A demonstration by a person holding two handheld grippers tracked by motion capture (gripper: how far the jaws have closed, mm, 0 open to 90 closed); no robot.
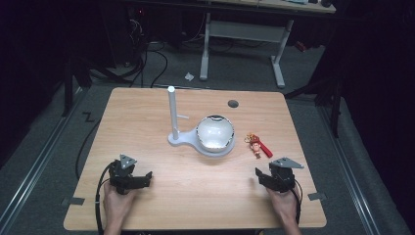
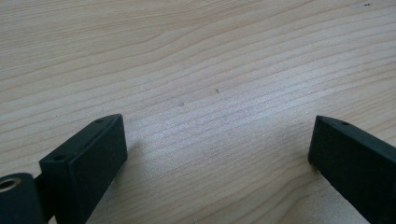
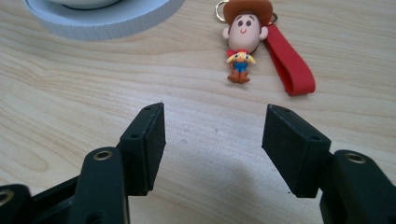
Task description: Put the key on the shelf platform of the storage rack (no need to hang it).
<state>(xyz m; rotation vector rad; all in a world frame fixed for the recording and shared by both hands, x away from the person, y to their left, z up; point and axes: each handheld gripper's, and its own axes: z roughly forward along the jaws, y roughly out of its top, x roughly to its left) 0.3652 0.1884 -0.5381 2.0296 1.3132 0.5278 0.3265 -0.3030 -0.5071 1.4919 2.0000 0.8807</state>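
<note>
Keychain (image 3: 245,39) lies flat on the wood surface (image 1: 147,122), right of centre, just beside the white stand (image 1: 195,139) but apart from it. It's a small cowboy figure: brown hat, big round head, yellow shirt, blue trousers, brown boots. Gold ring at the hat end, red loop strap running off along one side. In the high view it sits between the stand's round base and the right edge of the surface.

Stand: round white base carrying a shiny silver bowl (image 1: 214,131), plus an upright white post (image 1: 172,112) with a short side peg.

Left hand-held gripper (image 1: 142,180) near the front-left corner, jaws spread wide, bare wood between them. Right hand-held gripper (image 1: 261,176) at front right, jaws also apart and empty, pointing at the keychain, which lies well ahead of the tips. Both held low over the surface; can't tell if they touch it.
</note>
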